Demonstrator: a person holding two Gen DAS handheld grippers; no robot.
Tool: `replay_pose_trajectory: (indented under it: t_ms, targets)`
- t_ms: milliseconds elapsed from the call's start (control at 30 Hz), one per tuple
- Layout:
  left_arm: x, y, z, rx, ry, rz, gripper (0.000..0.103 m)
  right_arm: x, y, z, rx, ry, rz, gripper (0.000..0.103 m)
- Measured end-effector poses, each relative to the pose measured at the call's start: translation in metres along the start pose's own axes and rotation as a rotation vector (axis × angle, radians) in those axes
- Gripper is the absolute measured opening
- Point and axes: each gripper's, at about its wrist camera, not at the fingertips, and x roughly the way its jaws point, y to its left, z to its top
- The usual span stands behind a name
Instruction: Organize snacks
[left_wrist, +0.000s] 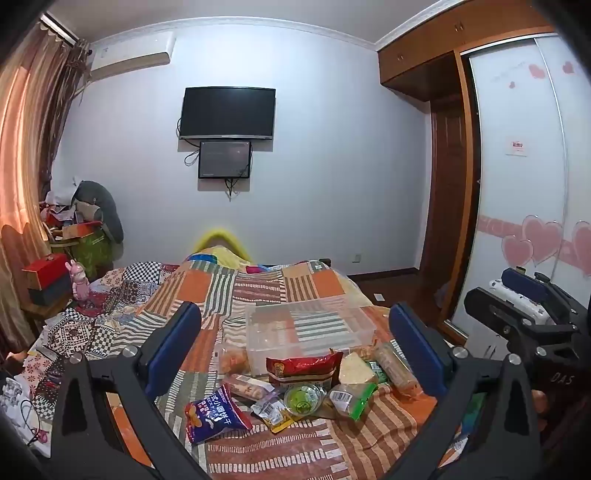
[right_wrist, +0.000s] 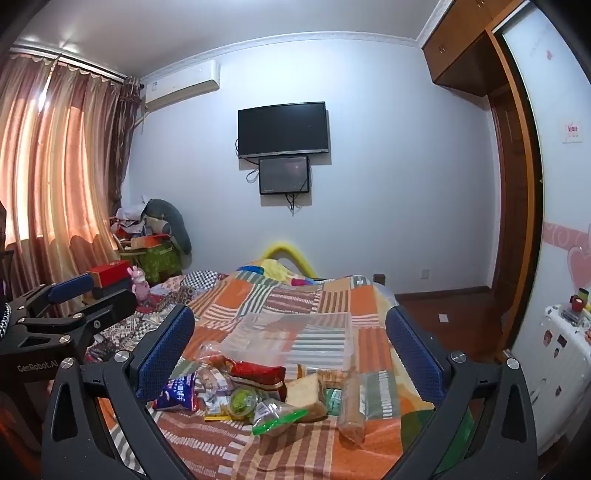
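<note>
On the soft quilt (left_wrist: 303, 284), heaped snacks (left_wrist: 303, 384) could be scattered — left gripper (left_wrist: 295, 343) and right gripper (right_wrist: 290, 350) are held spread, empty.

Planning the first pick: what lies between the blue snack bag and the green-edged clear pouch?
In the left wrist view, a small yellow packet and a clear cup with a green lid lie between the blue snack bag and the green-edged clear pouch.

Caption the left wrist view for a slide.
Open left tongs hover above snack packets before a clear bin on a patchwork bed.
</note>
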Motion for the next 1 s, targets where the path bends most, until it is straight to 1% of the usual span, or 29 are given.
replay_pose_trajectory:
  t_ms: [500,567,1000]
  targets:
    - [0.0011,-0.001,0.0,0.003,-0.005,-0.003,0.103,0.0022,0.0002,0.0036,0.001,0.0,-0.001,0.103]
    - [0.0009,-0.0014,0.0001,0.003,-0.006,-0.002,0.103,-0.0051,0.0003,0.004,0.002,-0.008,-0.004,0.103]
    - [0.002,-0.002,0.0018,0.0,0.004,-0.013,0.103,-0.0068,0.0011,0.0025,0.008,-0.012,-0.009,0.103]
